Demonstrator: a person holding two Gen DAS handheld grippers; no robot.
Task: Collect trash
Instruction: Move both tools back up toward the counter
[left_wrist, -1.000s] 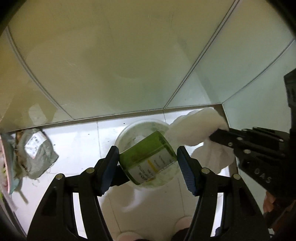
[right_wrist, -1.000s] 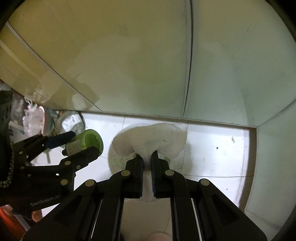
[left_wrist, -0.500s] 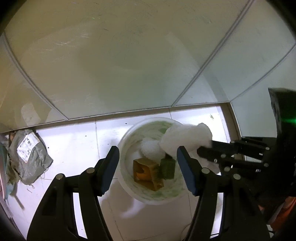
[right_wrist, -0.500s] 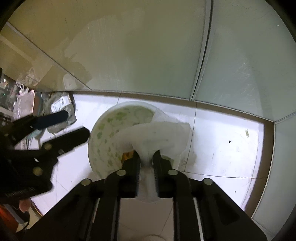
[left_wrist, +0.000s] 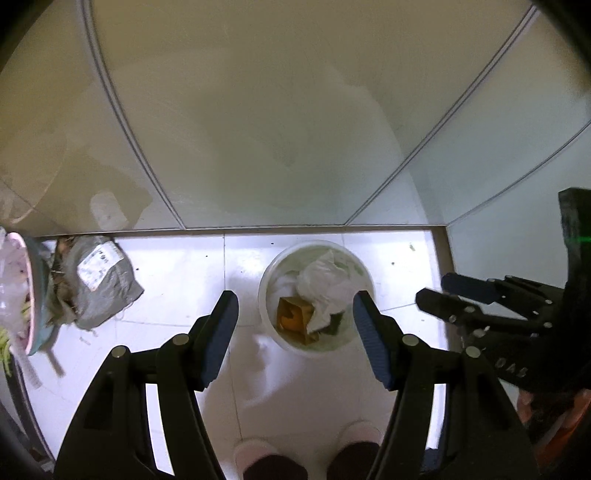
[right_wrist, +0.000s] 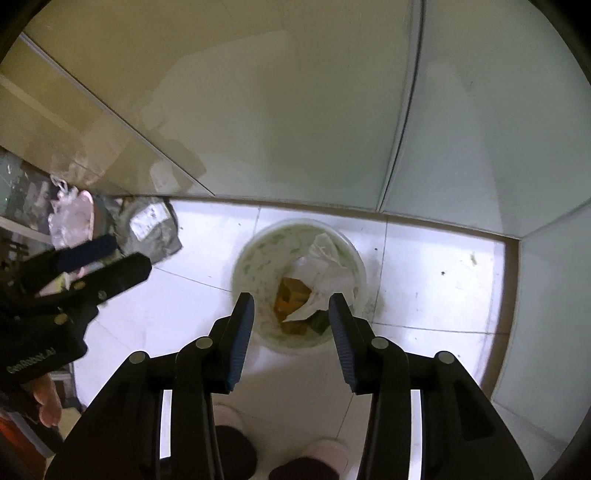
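A round white trash bin (left_wrist: 266, 291) stands on the white tiled floor by the wall; it also shows in the right wrist view (right_wrist: 243, 266). Inside lie crumpled white tissue (left_wrist: 325, 284), a brown carton (left_wrist: 293, 317) and a green bottle, mostly hidden. The tissue (right_wrist: 325, 273) and carton (right_wrist: 291, 295) show in the right wrist view too. My left gripper (left_wrist: 295, 334) is open and empty, high above the bin. My right gripper (right_wrist: 291, 334) is open and empty above the bin; it also appears at the right of the left wrist view (left_wrist: 439, 291).
A grey parcel bag with a white label (left_wrist: 99, 280) lies on the floor left of the bin, next to a pink-rimmed bin with plastic (left_wrist: 18, 291). Glossy walls meet in a corner behind and to the right. The person's slippers (right_wrist: 328, 454) are below the grippers.
My left gripper let the green bottle drop into the bin. My right gripper opened and released the white tissue into the bin. Both grippers rose away from the bin.
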